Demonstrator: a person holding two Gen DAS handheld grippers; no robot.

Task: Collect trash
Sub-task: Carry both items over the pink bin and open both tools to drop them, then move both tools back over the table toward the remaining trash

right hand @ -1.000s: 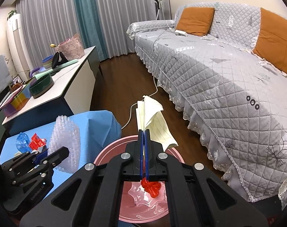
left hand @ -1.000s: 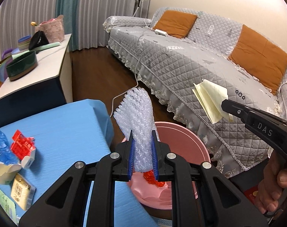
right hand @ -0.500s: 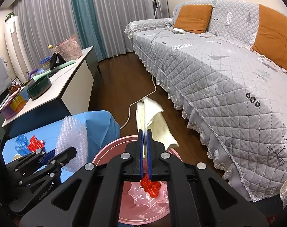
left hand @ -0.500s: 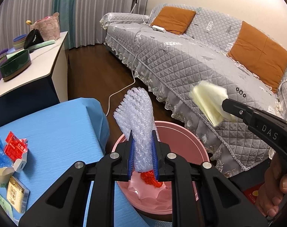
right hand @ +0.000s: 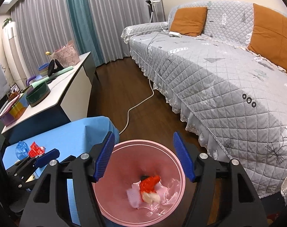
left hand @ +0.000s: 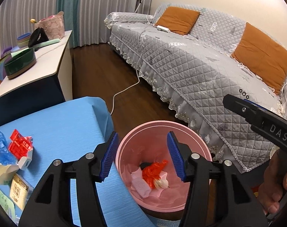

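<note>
bin mouth: pink bin (left hand: 163,130) open from above, trash only at bottom | left flank: blue tabletop (left hand: 54,124) edge just beside rim, litter (left hand: 20,147) at its far left | right flank: sofa skirt (left hand: 205,132) near rim | beyond: bare floor (left hand: 98,79), white cable (left hand: 124,92) across it

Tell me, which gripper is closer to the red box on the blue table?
Left. The left gripper sits just beside the red box at the table's edge, while the right gripper hangs over the pink bin, farther away.
</note>
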